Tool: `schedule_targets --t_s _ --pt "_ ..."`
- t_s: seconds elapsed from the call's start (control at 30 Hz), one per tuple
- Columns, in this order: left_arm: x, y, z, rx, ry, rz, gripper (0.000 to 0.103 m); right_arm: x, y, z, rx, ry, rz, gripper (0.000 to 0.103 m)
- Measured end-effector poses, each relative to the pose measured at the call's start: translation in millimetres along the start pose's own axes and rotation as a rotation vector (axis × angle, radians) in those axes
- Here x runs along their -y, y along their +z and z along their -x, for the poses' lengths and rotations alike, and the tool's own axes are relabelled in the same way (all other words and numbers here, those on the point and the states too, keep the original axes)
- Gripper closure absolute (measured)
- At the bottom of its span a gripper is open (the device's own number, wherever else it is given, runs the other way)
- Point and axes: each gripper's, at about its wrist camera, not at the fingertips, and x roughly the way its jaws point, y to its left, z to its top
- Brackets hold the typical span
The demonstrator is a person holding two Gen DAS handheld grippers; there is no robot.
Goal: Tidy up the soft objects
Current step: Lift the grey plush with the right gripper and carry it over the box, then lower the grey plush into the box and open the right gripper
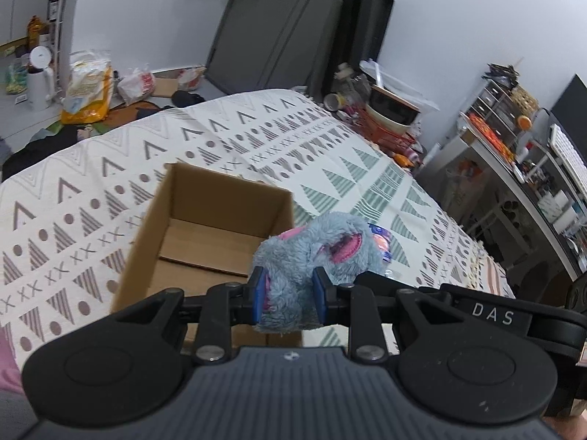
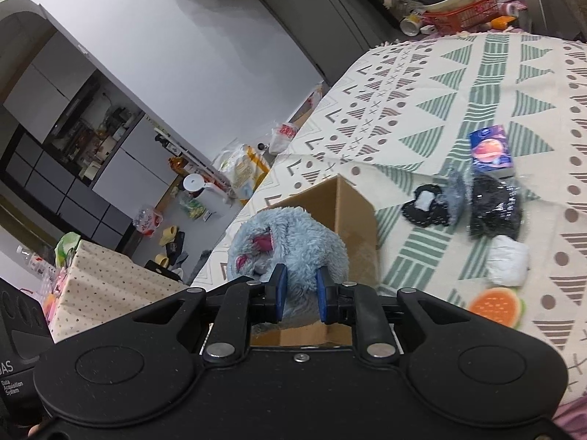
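Above the open cardboard box point(image 1: 205, 242) on the patterned bedspread point(image 1: 330, 154), I am holding a blue plush toy point(image 1: 315, 256) with both tools at once. My left tool point(image 1: 288, 293) is clamped on one part of its fur, and my right tool point(image 2: 301, 295) is clamped on another; the blue pads point(image 1: 258, 293) are sinking into the pile on both sides.

I am judging this as the moment of carrying the toy over the rim, near the box's right wall. To do it well, I should be bringing both tools across together so the soft body is not stretching between them, clearing the wall fully, then lowering before parting the fingers, since a plush released high could be bouncing off the edge.

Only bare cardboard flaps are showing on the box floor, as far as the left view is reaching.

Beyond the box, well apart from it, more items are lying on the bedspread: a dark bundle in clear wrap point(image 2: 495, 209), a white folded cloth point(image 2: 508, 264), a black-and-white piece point(image 2: 425, 207), a small blue packet point(image 2: 491, 148) and an orange slice-shaped pad point(image 2: 497, 306).
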Motion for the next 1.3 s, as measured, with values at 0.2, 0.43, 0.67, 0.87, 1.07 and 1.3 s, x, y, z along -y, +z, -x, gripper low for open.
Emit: schedule_targets --t_s 0.2,0.43,0.67,0.87,1.07,1.3 --pt "-24.5 1.2 -2.5 -0.005 0.036 0.035 0.077 -15.0 -6.2 -23.7 -0.025 0.001 0.015 0.083" --pt "-45.9 0.2 -8.3 -0.036 0.082 0.057 0.077 -23.4 -16.5 -46.9 -0.058 0.004 0.047 0.083" --pt "-56.5 -3.9 -21.6 -0.073 0.125 0.065 0.077 -25.5 -30.1 -63.0 -0.084 -0.013 0.098 0.079" --pt "-52.1 -5.8 -29.4 -0.078 0.220 0.035 0.072 -16.7 -33.7 -73.5 -0.106 0.000 0.082 0.075" --pt "-50.7 -5.4 -33.3 -0.118 0.287 0.034 0.051 -9.4 -32.3 -62.3 -0.088 0.013 0.052 0.056" --pt "-36.5 1.4 -17.7 -0.068 0.320 -0.008 0.035 -1.5 -23.9 -24.5 0.018 0.024 0.020 0.026"
